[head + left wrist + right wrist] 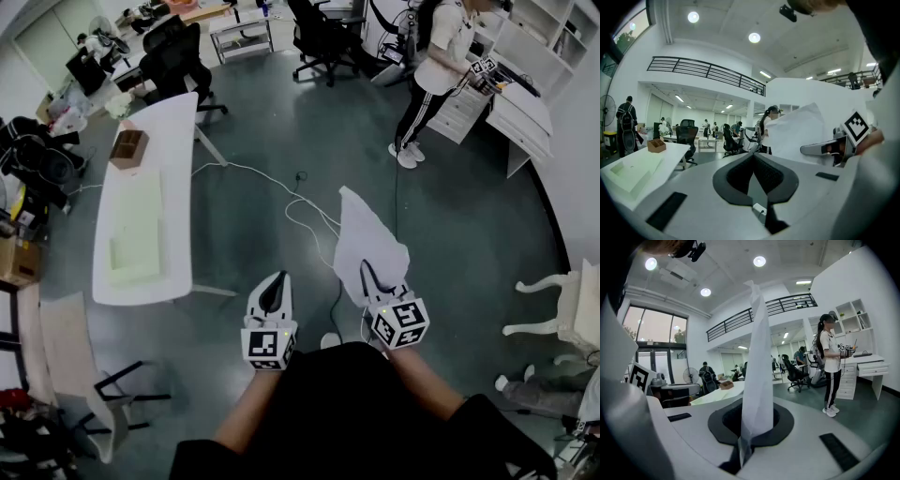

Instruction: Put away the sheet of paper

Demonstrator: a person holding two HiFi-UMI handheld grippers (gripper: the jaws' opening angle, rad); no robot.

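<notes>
Grey office floor (272,122) spreads below, with a white table (178,169) at left. The right gripper (367,274) clamps the sheet of paper (367,230), held above the floor; the left gripper (274,286) beside it is closed, empty.

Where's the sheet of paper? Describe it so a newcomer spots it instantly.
Over the grey floor, near the head view's bottom, find the right gripper. The sheet of paper rises from its shut fingers: white, creased, the only thing held.

Left tongs (277,278) closed, empty, right tongs (366,268) pinching the sheet (361,225) — forearms (246,412) side by side
</notes>
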